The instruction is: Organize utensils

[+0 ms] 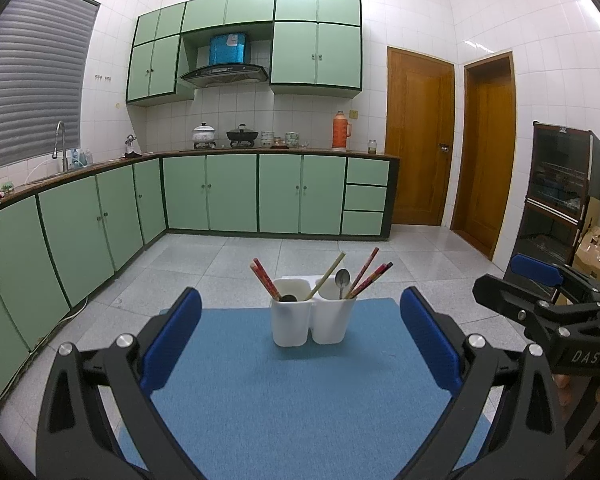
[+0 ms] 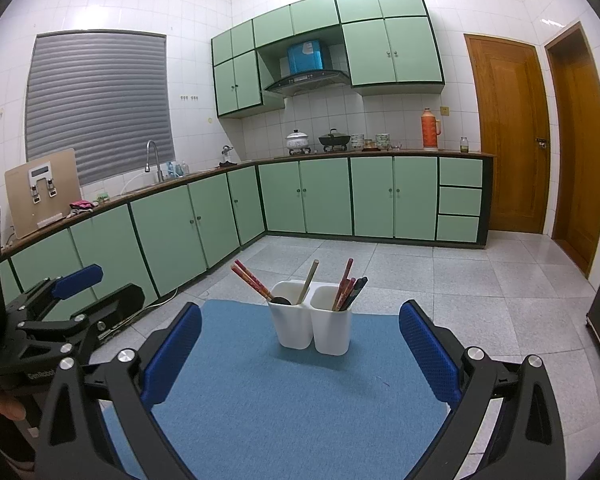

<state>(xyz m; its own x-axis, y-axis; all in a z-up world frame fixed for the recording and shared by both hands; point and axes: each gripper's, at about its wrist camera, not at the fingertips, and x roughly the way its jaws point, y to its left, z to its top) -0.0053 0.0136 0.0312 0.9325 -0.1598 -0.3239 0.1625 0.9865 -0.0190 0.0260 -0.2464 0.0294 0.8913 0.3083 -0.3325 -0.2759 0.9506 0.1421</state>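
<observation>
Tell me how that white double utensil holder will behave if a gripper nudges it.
The white holder looks like light plastic, so it probably slides on the blue mat. Its chopsticks lean outward above the rim, so a high push may tip it.

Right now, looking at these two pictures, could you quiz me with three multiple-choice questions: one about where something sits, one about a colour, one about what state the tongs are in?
1. Where does the white two-cup utensil holder stand?
A. On the blue mat
B. On the kitchen counter
C. On the bare floor tiles

2. What colour are the pads on the tongs' fingers?
A. Red
B. Blue
C. Yellow

3. What state are the left tongs and right tongs in?
A. Both open and holding nothing
B. Both shut on chopsticks
C. One shut on a spoon

Answers:
1. A, the holder rests on the blue mat, toward its far end.
2. B, the pads show blue against black frames.
3. A, in each view the fingers stand wide apart with only mat and holder between them.
</observation>
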